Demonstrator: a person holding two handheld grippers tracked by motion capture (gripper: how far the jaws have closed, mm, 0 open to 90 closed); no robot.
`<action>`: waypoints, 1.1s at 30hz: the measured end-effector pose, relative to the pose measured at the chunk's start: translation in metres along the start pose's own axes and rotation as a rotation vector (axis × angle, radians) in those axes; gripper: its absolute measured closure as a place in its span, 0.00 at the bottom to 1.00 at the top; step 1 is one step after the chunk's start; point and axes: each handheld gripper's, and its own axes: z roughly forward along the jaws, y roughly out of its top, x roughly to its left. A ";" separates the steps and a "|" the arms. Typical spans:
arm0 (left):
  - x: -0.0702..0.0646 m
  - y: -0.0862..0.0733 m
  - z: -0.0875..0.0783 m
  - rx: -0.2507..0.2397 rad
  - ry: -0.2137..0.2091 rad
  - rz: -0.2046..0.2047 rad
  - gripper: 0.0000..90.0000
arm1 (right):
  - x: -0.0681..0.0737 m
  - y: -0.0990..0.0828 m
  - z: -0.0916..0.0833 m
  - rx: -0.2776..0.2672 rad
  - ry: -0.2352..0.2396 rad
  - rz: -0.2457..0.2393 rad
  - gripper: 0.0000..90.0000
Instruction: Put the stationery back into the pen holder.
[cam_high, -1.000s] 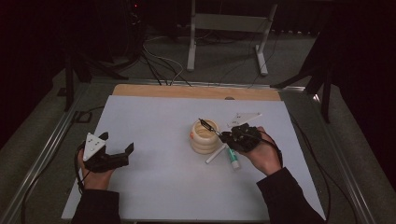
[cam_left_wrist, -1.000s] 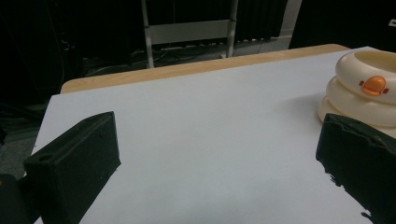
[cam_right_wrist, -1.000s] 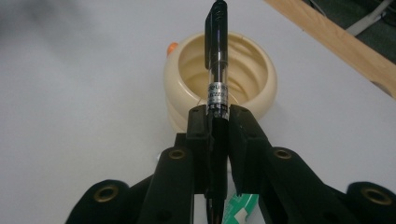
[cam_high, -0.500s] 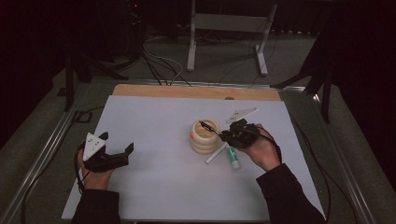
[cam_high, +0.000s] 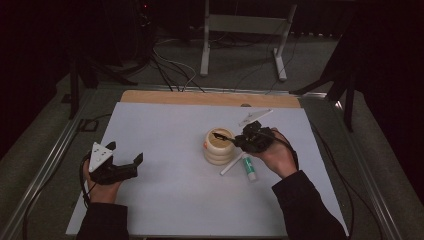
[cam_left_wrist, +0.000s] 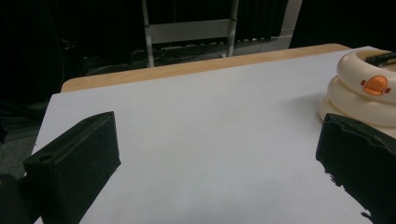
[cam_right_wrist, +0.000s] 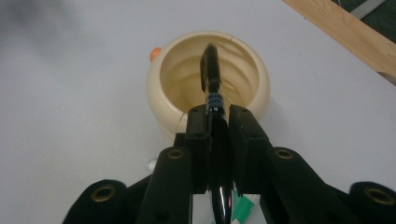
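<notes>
Right hand-held gripper (cam_right_wrist: 216, 116), jaws pinching a black pen (cam_right_wrist: 211, 70) whose tip hangs over the mouth of the cream ribbed cup (cam_high: 219, 146) at mid-desk (cam_high: 165, 120); left hand-held gripper (cam_high: 123, 160), jaws spread, rests near the desk's left edge, well apart from the cup.

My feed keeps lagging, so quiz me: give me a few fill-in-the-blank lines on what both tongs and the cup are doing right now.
1. The right tongs are shut on a black ____.
2. The pen's tip hangs over the ____ of the cream cup.
3. The left tongs are ____ and hold nothing.
4. A green-and-white tube lies on the ____ sheet.

Missing words: pen; mouth; open; white
</notes>
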 end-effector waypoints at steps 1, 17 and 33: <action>0.000 0.000 0.000 0.000 0.001 0.000 0.00 | 0.000 0.000 0.000 0.001 0.000 0.002 0.87; 0.001 0.000 0.000 0.004 0.002 -0.002 0.00 | 0.000 0.008 0.006 -0.006 0.005 0.000 0.88; 0.001 -0.001 0.001 0.007 0.004 0.000 0.00 | -0.006 0.007 0.003 -0.146 -0.091 0.092 0.08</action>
